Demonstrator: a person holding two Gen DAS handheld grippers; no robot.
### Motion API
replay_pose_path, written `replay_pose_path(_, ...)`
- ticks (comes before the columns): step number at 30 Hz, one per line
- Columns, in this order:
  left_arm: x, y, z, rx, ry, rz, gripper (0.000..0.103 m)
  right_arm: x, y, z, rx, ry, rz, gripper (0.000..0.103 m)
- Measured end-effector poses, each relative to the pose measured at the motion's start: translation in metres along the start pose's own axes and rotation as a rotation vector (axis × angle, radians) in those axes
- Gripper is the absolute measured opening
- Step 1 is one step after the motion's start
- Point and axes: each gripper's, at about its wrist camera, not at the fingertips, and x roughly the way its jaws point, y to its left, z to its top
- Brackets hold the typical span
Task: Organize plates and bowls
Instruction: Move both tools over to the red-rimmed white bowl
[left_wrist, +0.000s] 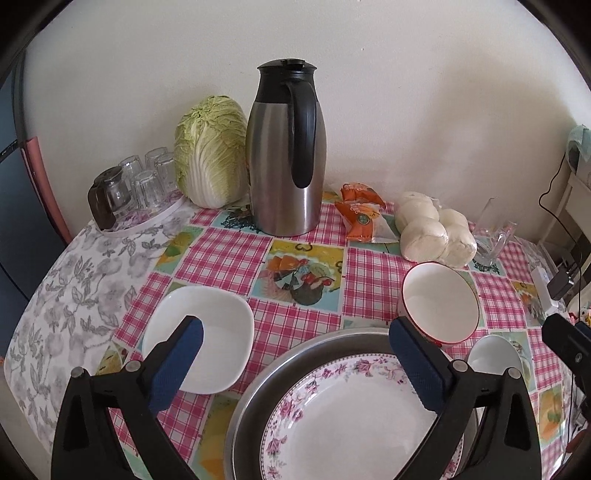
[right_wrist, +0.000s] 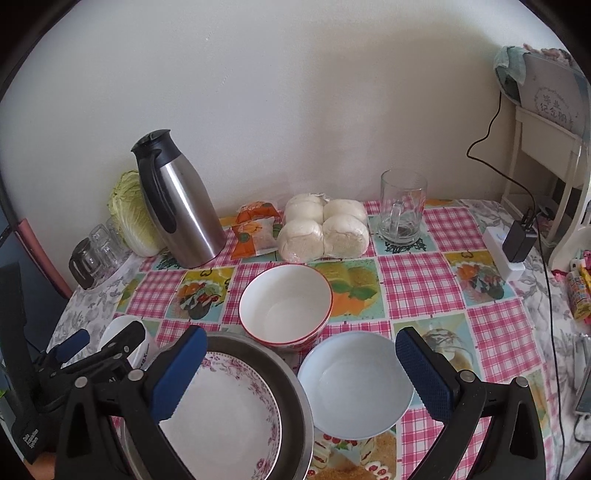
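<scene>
A floral-rimmed plate (left_wrist: 351, 417) (right_wrist: 221, 417) lies inside a round metal pan (left_wrist: 251, 398) (right_wrist: 291, 391) at the table's near edge. My left gripper (left_wrist: 295, 326) (right_wrist: 99, 339) is open above the pan's far rim. Its left finger overlaps a square white dish (left_wrist: 218, 325) (right_wrist: 118, 328). Behind the pan stands a red-rimmed bowl (left_wrist: 439, 299) (right_wrist: 284, 302). A plain white bowl (left_wrist: 495, 354) (right_wrist: 354, 380) sits right of the pan. My right gripper (right_wrist: 301, 336) (left_wrist: 565, 332) is open, its fingers spanning the pan's right side and that white bowl, holding nothing.
Along the wall stand a steel thermos jug (left_wrist: 284, 155) (right_wrist: 181, 199), a cabbage (left_wrist: 210, 151), upturned glasses on a tray (left_wrist: 144, 184), orange packets (right_wrist: 255, 229), bagged buns (right_wrist: 325, 229) and a glass mug (right_wrist: 402, 206). A power strip with charger and cable (right_wrist: 509, 247) lies right.
</scene>
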Motion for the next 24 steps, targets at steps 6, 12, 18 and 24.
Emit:
replay_pose_path(6, 0.008, -0.001, 0.010, 0.009, -0.018, 0.016, 0.101, 0.009, -0.013, 0.014, 0.027, -0.028, 0.001, 0.103)
replay_pose_path(12, 0.023, -0.001, 0.015, 0.005, -0.010, 0.026, 0.101, 0.019, -0.032, 0.027, 0.090, -0.046, 0.021, 0.103)
replay_pose_path(18, 0.042, -0.006, 0.026, 0.043, 0.028, 0.029, 0.101, 0.041, -0.048, 0.035, 0.134, -0.025, -0.012, 0.103)
replay_pose_path(24, 0.067, -0.003, 0.051, -0.018, 0.147, -0.015, 0.101, 0.067, -0.056, 0.040, 0.132, 0.030, -0.047, 0.103)
